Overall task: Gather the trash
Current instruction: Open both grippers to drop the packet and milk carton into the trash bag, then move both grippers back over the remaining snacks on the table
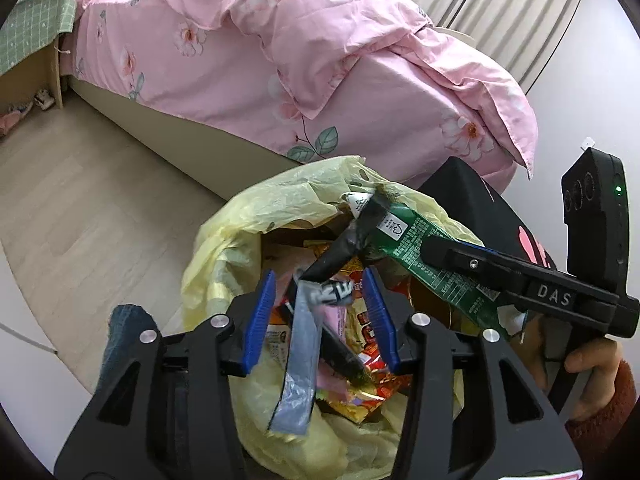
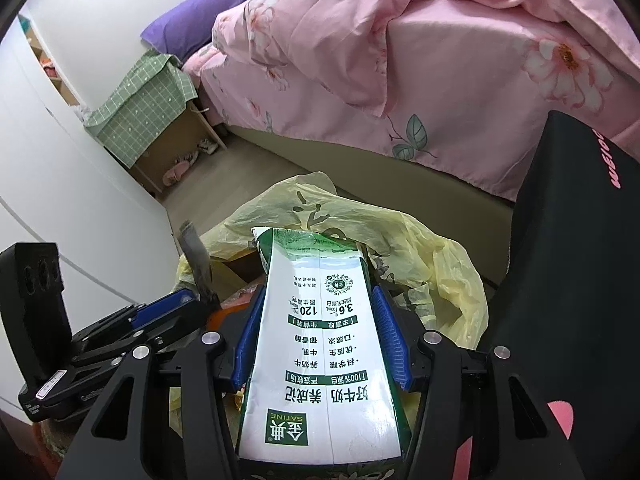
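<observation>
Both tongs hang over the mouth of the yellow trash bag (image 1: 248, 216). Our left tongs (image 1: 320, 316) stand apart, their blue pads (image 1: 258, 320) on either side of a grey-and-black wrapper (image 1: 304, 344) that stands between them; we cannot tell whether either pad touches it. Our right tongs (image 2: 322, 332) are clamped on a flattened green-and-white milk carton (image 2: 324, 344) — the blue pads press its two long edges, and its far end points toward the bag's opening.

From the left wrist view the right tongs (image 1: 432, 250) reach in from the right with the carton (image 1: 404, 240) held slantwise above the bag, its upper end over the far rim. The hand (image 1: 592, 364) gripping that tool shows at the lower right, in a red sleeve. From the right wrist view the left tongs (image 2: 192, 304) come in from the left with the grey wrapper (image 2: 196, 256) sticking up beside them.

Inside the bag lie red and orange snack wrappers (image 1: 360, 332) among other crumpled packets. The bag (image 2: 420, 248) stands on the pale wooden floor (image 1: 80, 192) near the bed, whose pink flowered quilt (image 1: 320, 60) hangs over the side. A black chair (image 2: 580, 280) with pink lettering stands just beside the bag on the right, and a nightstand under a green checked cloth (image 2: 140, 108) sits at the head of the bed, next to a purple pillow (image 2: 208, 12).
</observation>
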